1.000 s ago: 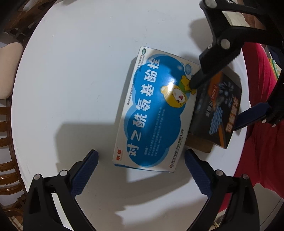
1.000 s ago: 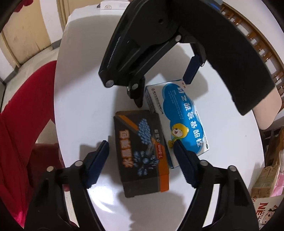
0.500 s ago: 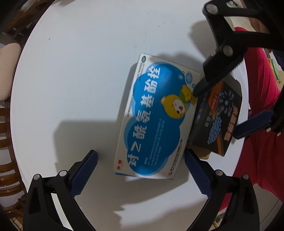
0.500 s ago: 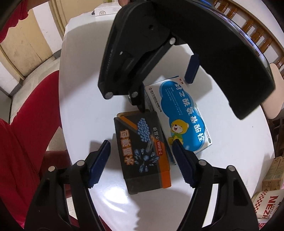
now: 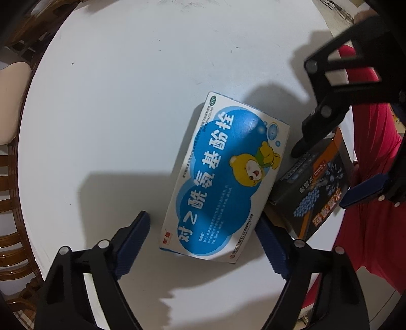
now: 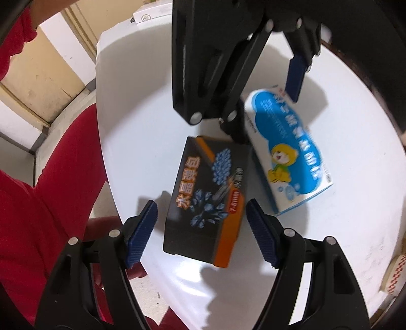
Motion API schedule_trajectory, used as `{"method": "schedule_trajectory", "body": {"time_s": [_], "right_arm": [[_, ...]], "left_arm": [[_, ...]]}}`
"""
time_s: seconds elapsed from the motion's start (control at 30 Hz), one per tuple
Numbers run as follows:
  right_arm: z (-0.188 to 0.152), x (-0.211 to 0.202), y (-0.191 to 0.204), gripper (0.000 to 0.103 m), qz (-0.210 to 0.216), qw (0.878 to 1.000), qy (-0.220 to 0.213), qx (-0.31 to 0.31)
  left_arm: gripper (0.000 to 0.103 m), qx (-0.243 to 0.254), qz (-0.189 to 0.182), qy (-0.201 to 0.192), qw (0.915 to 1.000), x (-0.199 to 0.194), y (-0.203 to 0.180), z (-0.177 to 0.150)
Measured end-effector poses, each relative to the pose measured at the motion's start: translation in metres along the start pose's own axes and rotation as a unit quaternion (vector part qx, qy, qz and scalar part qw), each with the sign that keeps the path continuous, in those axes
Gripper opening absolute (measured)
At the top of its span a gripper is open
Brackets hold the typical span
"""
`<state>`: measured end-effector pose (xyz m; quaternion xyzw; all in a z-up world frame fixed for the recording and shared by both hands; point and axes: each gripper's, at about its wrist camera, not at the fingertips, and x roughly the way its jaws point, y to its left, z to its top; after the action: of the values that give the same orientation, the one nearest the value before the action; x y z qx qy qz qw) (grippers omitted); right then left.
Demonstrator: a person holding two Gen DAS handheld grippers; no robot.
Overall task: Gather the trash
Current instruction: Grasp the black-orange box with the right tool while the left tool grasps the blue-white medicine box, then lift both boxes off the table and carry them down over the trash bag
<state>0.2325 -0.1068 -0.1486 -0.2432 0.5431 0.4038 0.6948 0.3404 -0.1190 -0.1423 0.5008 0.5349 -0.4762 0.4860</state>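
Note:
A blue-and-white medicine box [image 5: 223, 177] with a cartoon bear lies flat on the round white table [image 5: 114, 114]. My left gripper [image 5: 203, 217] points straight down over the box's near end. Its jaws are closing, with the box between them and a gap still showing at the left pad [image 5: 134, 241]. Beside it lies a black-and-orange box [image 6: 208, 198] between the fingers of my right gripper [image 6: 201, 234], which stands open around it. The left gripper [image 6: 266, 106] hangs over the medicine box [image 6: 291, 157] in the right wrist view.
A person in red clothing [image 6: 38, 203] stands close at the table's edge beside the black box. Wooden chairs [image 5: 7, 203] ring the far side. A white box [image 6: 152, 15] sits at the table's back edge, and a carton [image 6: 395, 274] shows at the right.
My left gripper's fingers have drawn closer together around the medicine box, and the gripper has shifted over the table. The right gripper has rolled, so the black box now looks turned between its fingers.

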Motion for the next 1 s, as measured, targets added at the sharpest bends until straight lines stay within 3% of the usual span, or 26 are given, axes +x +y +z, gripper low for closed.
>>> {"method": "schedule_trajectory", "body": {"time_s": [0.13, 0.23, 0.37, 0.53, 0.73, 0.83, 1.0], "right_arm": [[0.004, -0.002, 0.001, 0.068, -0.005, 1.000, -0.009, 0.010], [0.005, 0.005, 0.014, 0.057, -0.054, 0.998, -0.009, 0.000], [0.006, 0.002, 0.015, 0.056, -0.065, 0.997, -0.008, 0.037], [0.007, -0.001, 0.015, 0.055, -0.071, 0.993, 0.005, 0.092], [-0.005, -0.011, 0.006, 0.054, -0.090, 0.981, 0.013, 0.169], [-0.015, -0.023, 0.002, 0.054, -0.109, 0.976, 0.008, 0.188], [-0.023, -0.047, -0.004, 0.054, -0.156, 0.963, -0.012, 0.218]], "left_arm": [[0.081, 0.003, 0.000, 0.002, 1.0000, -0.001, 0.005, 0.008], [0.078, 0.005, 0.000, 0.000, 1.0000, -0.002, -0.003, 0.017], [0.070, 0.004, 0.000, -0.008, 1.0000, -0.002, -0.018, 0.022], [0.067, -0.007, 0.004, -0.006, 0.9999, -0.004, -0.022, 0.026], [0.067, -0.060, 0.009, -0.008, 0.9981, -0.008, -0.021, 0.022], [0.066, -0.123, 0.021, -0.035, 0.9916, -0.010, -0.025, 0.010], [0.064, -0.212, 0.069, -0.074, 0.9721, -0.016, -0.048, -0.013]]}}
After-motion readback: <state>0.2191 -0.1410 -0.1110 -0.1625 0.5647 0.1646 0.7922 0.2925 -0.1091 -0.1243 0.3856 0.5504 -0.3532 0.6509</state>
